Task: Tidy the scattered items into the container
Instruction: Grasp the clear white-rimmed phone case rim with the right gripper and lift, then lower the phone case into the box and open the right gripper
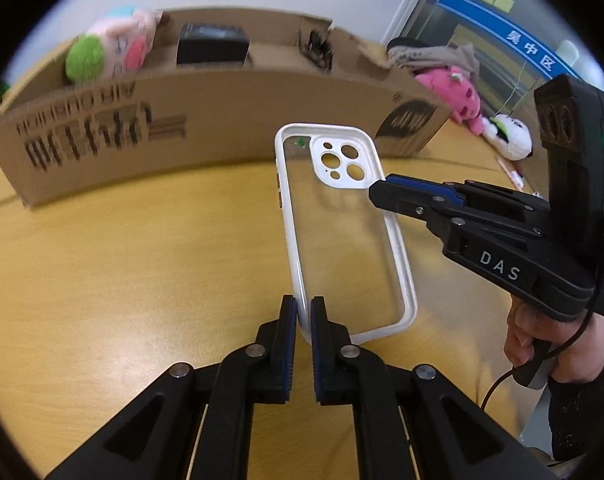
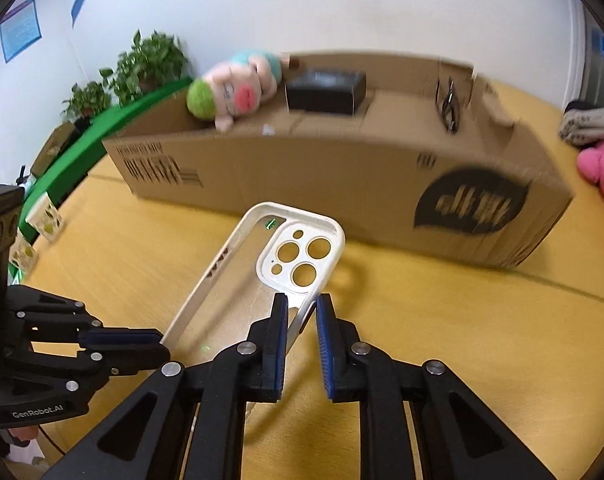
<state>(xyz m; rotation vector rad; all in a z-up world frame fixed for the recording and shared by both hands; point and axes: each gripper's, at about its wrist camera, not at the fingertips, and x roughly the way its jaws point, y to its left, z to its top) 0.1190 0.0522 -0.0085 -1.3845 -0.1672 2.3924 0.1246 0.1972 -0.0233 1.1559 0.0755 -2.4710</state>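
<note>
Both the left gripper [image 1: 303, 320] and right gripper [image 2: 302, 316] clamp the phone case [image 1: 341, 232]; ahead, the cardboard box [image 1: 222, 120] wall blocks.

Yellow wood bench [image 1: 122, 264] has the cardboard box [image 1: 206, 120] sitting on it straight ahead of the tongs. Off to the right of the tongs, past the box end, a pink plush [image 1: 455, 94] and a white plush [image 1: 507, 136].

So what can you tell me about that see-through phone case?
The phone case has a white rim, a clear back and a white camera panel with round holes. It looks like plastic and is empty. It is held above the yellow table, before the cardboard box. The left gripper and right gripper each pinch its rim.
</note>
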